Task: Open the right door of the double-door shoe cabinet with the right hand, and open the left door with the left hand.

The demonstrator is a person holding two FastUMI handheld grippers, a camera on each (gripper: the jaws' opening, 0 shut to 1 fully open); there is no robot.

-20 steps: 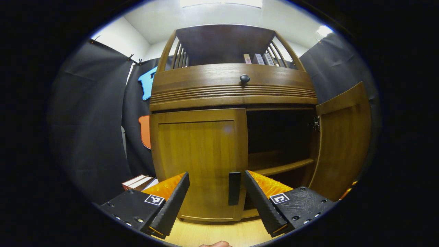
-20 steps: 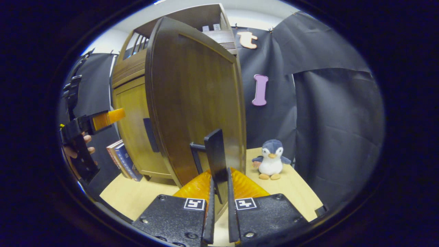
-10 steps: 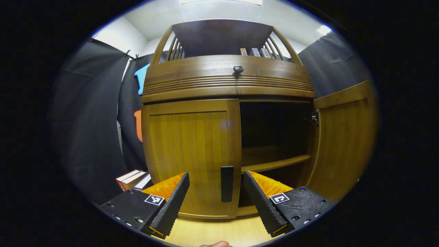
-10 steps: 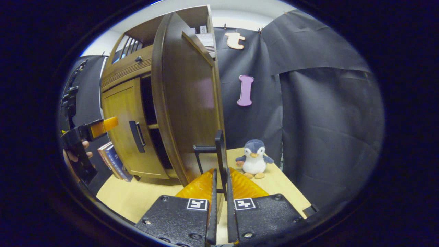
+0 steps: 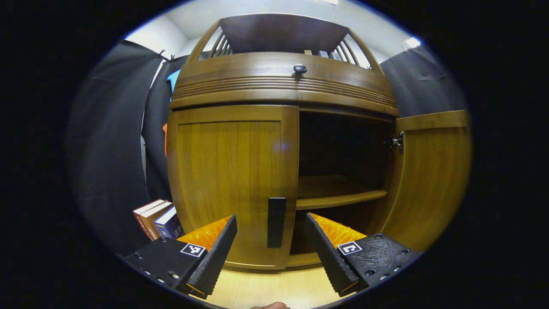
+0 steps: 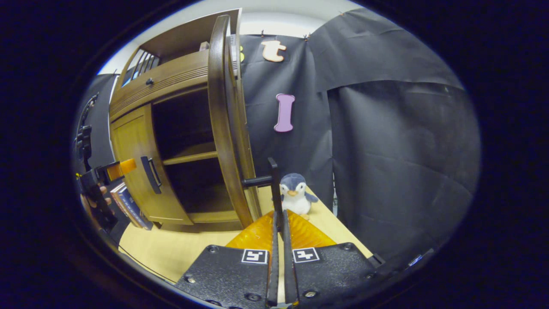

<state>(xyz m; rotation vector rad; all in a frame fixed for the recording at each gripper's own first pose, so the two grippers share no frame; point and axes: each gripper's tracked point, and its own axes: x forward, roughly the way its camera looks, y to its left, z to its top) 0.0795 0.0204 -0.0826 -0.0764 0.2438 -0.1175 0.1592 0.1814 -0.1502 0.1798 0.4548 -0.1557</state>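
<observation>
The wooden shoe cabinet [image 5: 281,83] fills the left gripper view. Its left door [image 5: 231,180] is closed, with a dark vertical handle [image 5: 276,222] at its right edge. My left gripper [image 5: 271,234] is open, and that handle stands between its fingertips a little beyond them. The right door [image 5: 429,180] is swung wide, baring a dark interior with a shelf [image 5: 339,199]. In the right gripper view the right door [image 6: 227,128] is seen edge-on, and my right gripper [image 6: 279,223] is shut on its dark handle [image 6: 273,189]. The left gripper [image 6: 109,171] shows far left, held by a hand.
Several books [image 5: 156,216] lean against the cabinet's left side on the light wooden tabletop [image 6: 171,249]. A plush penguin [image 6: 295,194] stands on the table just behind the open right door. Black cloth walls close the booth on both sides.
My right gripper has pulled the right door from part open to wide open. My left gripper has drawn closer to the left door, whose handle now sits between its fingertips.
</observation>
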